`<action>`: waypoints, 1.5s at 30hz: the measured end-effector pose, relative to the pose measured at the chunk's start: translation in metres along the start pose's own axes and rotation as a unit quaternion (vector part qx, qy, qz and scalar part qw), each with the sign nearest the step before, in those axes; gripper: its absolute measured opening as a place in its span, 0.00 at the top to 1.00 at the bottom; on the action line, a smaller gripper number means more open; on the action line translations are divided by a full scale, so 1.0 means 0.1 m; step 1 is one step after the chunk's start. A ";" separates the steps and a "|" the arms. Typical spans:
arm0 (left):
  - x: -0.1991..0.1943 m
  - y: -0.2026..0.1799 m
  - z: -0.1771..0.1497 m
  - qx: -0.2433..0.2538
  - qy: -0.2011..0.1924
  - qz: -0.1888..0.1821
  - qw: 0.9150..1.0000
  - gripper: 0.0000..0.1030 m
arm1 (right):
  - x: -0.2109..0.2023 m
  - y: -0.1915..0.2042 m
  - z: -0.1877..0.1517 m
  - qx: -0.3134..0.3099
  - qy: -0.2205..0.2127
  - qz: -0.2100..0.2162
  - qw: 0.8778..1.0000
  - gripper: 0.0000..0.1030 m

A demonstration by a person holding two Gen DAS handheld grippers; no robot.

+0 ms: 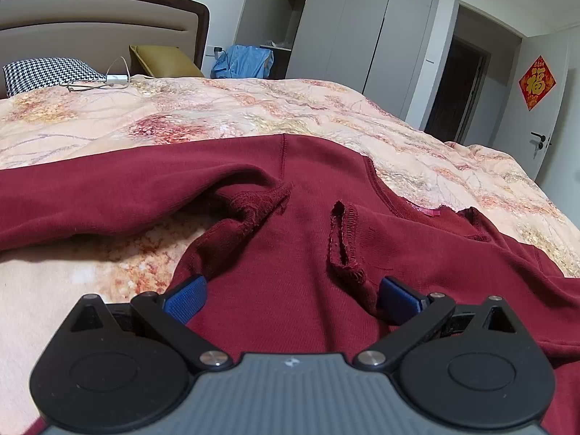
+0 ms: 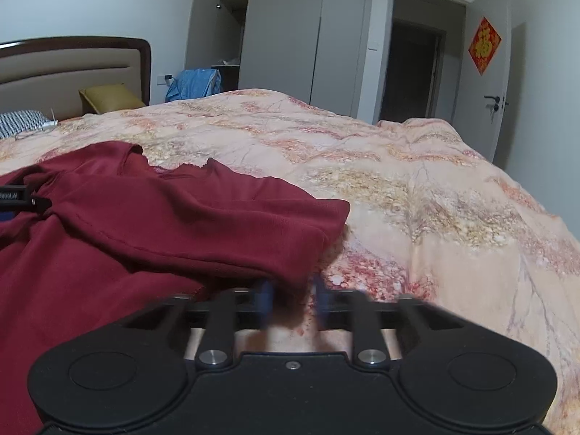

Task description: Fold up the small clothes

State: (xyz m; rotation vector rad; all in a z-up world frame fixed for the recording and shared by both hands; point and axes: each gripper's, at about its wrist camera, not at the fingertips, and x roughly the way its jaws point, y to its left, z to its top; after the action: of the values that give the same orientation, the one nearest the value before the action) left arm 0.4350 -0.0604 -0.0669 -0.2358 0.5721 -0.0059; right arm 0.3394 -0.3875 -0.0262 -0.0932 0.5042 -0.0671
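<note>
A dark red top (image 1: 275, 224) lies spread across the floral quilt (image 1: 224, 108) of a bed, its neckline with a small red label turned toward the far side and one sleeve stretching off to the left in the left wrist view. The left tool (image 1: 291, 299) sits low over the body of the top with its two blue pads (image 1: 185, 299) spread wide; cloth lies between them and neither pad presses it. A torn-looking, frayed loop of seam stands up from the cloth just ahead of the right-hand pad. In the right wrist view the other sleeve of the dark red top (image 2: 163, 232) is folded over toward the middle, its cuff end reaching down to the right tool (image 2: 291, 297). That tool is blurred, but its pads stand pressed close together with a smear of red sleeve edge pinched between them, right at the border of cloth and bare quilt. A black part of the left tool shows at the left edge of this view, on the cloth. Beyond the bed stand a padded headboard (image 1: 101, 11), a mustard cushion (image 1: 163, 59), a houndstooth pillow (image 1: 47, 74), a grey wardrobe (image 1: 348, 25) with one door open, and a white door bearing a red diamond decoration (image 1: 537, 82).
</note>
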 end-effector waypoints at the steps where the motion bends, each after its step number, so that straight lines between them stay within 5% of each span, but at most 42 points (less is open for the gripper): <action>1: 0.00 0.00 0.00 0.000 0.000 0.000 1.000 0.00 | -0.05 0.01 -0.02 0.003 -0.003 -0.005 1.000 0.93; 6: 0.00 0.00 0.00 0.001 0.001 0.001 1.000 0.00 | -0.16 0.13 -0.20 -0.005 0.004 -0.028 1.000 0.94; 11: 0.00 0.01 0.01 -0.002 0.001 -0.002 1.000 0.00 | -0.16 0.03 -0.17 0.027 0.012 -0.008 1.000 0.89; 19: -0.43 0.23 0.17 -0.033 0.034 -0.075 0.996 0.00 | -0.66 -0.09 -0.31 0.072 0.017 0.046 0.996 0.40; 26: -1.20 0.61 0.07 0.070 0.037 -0.067 0.995 0.00 | -1.27 0.04 -0.59 0.111 0.032 0.129 0.985 0.10; 31: -1.41 0.99 -0.17 0.094 0.092 -0.046 0.990 0.00 | -1.56 0.31 -0.80 0.118 0.050 0.147 0.981 0.09; 40: -1.70 1.33 -0.26 0.040 0.112 -0.096 0.988 0.02 | -1.90 0.62 -1.00 0.151 0.056 0.137 0.977 0.16; 45: -1.75 1.36 -0.29 0.049 0.121 -0.082 0.988 0.30 | -1.99 0.78 -1.05 0.163 0.066 0.110 0.978 0.39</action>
State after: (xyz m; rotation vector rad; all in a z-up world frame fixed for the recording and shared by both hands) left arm 0.2637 0.0778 -0.0269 -0.1863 0.7915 -0.2237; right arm 0.1173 -0.3006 -0.0306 0.2896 0.6266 0.0618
